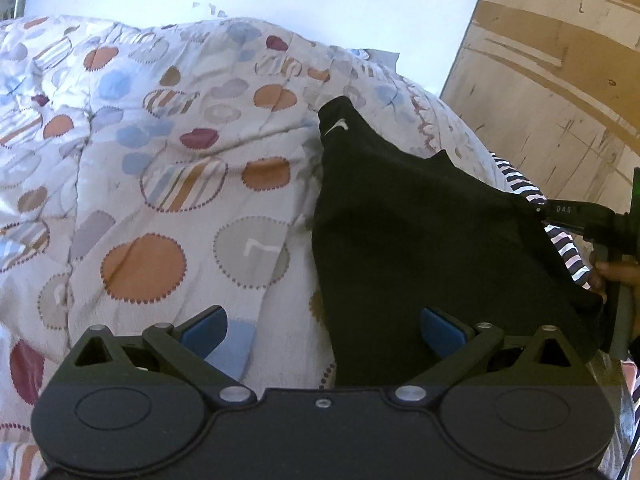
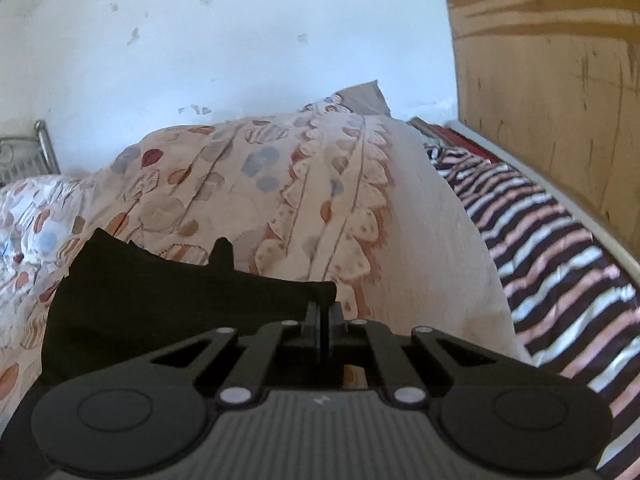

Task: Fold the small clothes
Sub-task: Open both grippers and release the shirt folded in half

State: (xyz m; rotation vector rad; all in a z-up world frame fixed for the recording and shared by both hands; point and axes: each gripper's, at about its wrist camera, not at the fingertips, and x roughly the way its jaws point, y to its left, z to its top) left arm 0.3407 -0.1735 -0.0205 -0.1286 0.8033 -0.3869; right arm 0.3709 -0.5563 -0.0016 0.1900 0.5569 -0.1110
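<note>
A small black garment (image 1: pixel 420 232) with a white swoosh logo lies on the patterned quilt (image 1: pixel 140 140). My left gripper (image 1: pixel 324 330) is open; its blue pads (image 1: pixel 206 328) straddle the garment's near left edge just above the quilt. My right gripper (image 2: pixel 322 312) is shut on the black garment's (image 2: pixel 160 300) right corner and lifts it off the quilt (image 2: pixel 300 200). It also shows in the left wrist view (image 1: pixel 576 214) at the garment's right edge, held by a hand.
A striped sheet (image 2: pixel 552 248) covers the bed's right side beside a wooden panel (image 2: pixel 552 80). A pale wall (image 2: pixel 240 40) stands behind. A metal bed frame post (image 2: pixel 40 148) shows far left.
</note>
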